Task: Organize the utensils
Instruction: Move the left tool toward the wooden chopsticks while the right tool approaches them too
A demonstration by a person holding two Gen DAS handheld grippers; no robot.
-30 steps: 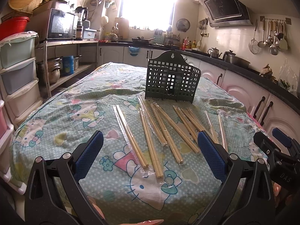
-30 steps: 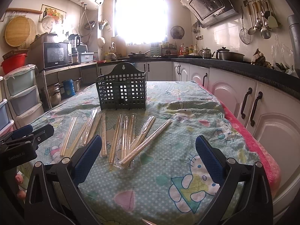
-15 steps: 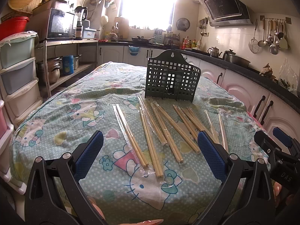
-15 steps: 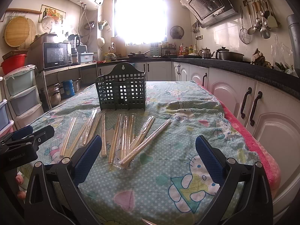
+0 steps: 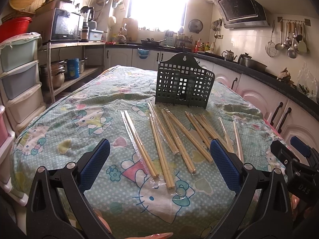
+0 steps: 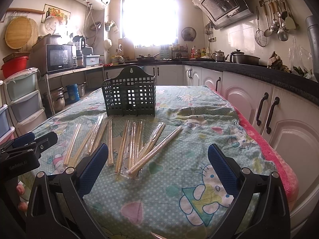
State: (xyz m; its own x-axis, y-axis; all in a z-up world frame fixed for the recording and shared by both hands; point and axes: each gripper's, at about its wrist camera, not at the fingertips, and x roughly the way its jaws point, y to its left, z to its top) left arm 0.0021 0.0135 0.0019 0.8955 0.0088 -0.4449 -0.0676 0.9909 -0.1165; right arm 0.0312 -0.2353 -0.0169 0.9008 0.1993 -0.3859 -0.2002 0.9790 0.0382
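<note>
Several pairs of wooden chopsticks in clear plastic sleeves (image 5: 171, 137) (image 6: 131, 141) lie spread on the patterned tablecloth. Behind them stands a dark green perforated utensil holder (image 5: 184, 86) (image 6: 129, 94), upright and with nothing showing inside. My left gripper (image 5: 159, 163) hovers open over the near ends of the left-hand chopsticks, nothing between its blue pads. My right gripper (image 6: 157, 163) is open too, above the near ends of the right-hand chopsticks. Each gripper shows at the edge of the other's view, the right gripper (image 5: 295, 159) and the left gripper (image 6: 30, 145).
The table (image 5: 69, 123) (image 6: 219, 119) is covered by a teal cartoon-cat cloth with a pink edge on the right. White cabinets (image 6: 279, 119) run along the right, plastic drawers (image 5: 18, 83) and a metal shelf with pots stand on the left.
</note>
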